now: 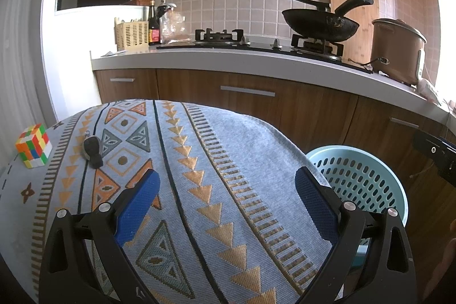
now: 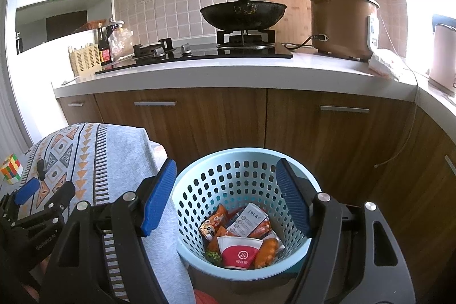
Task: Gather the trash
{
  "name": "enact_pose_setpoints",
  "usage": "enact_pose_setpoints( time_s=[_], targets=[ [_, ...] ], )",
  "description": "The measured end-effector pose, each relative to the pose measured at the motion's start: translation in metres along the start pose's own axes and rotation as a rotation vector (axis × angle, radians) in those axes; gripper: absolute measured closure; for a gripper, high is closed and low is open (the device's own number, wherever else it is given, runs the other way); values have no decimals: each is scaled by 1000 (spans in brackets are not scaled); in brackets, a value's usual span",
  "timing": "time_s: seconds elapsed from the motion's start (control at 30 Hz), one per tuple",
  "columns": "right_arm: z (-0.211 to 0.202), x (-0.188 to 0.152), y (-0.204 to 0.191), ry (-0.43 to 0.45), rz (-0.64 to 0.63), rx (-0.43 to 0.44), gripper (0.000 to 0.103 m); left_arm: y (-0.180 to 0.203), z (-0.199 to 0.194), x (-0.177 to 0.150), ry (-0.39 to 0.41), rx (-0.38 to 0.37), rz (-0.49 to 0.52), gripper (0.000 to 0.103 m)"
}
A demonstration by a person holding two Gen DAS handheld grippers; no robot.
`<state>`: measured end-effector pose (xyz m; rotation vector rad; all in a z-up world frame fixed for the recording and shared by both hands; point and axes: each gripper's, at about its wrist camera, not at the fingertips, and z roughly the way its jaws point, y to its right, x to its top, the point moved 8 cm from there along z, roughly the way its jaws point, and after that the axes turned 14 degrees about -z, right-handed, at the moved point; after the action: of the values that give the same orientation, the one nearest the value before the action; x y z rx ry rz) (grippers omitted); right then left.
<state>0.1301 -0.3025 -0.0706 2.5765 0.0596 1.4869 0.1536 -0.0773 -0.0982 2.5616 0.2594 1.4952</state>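
Observation:
A light blue perforated basket (image 2: 199,184) stands on the floor beside the table. It holds a red and white paper cup (image 2: 238,251), snack wrappers (image 2: 250,220) and an orange piece (image 2: 266,248). My right gripper (image 2: 225,195) is open and empty, hovering above the basket. My left gripper (image 1: 226,204) is open and empty over the patterned tablecloth (image 1: 199,161); it also shows in the right wrist view (image 2: 42,190). The basket shows in the left wrist view (image 1: 356,175) to the right of the table.
A Rubik's cube (image 1: 32,146) and a black car key (image 1: 92,151) lie on the cloth at the left. Behind runs a kitchen counter (image 1: 256,61) with a wok (image 1: 320,23), a rice cooker (image 1: 397,49), bottles and wooden cabinets (image 2: 228,118) below.

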Motion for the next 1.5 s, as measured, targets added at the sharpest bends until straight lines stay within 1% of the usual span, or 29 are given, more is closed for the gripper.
enact_pose_setpoints(
  time_s=[1.5],
  targets=[
    [7,-2,4,-9,-9,10,35,-4,3,-1,-3,0,6,9]
  ],
)
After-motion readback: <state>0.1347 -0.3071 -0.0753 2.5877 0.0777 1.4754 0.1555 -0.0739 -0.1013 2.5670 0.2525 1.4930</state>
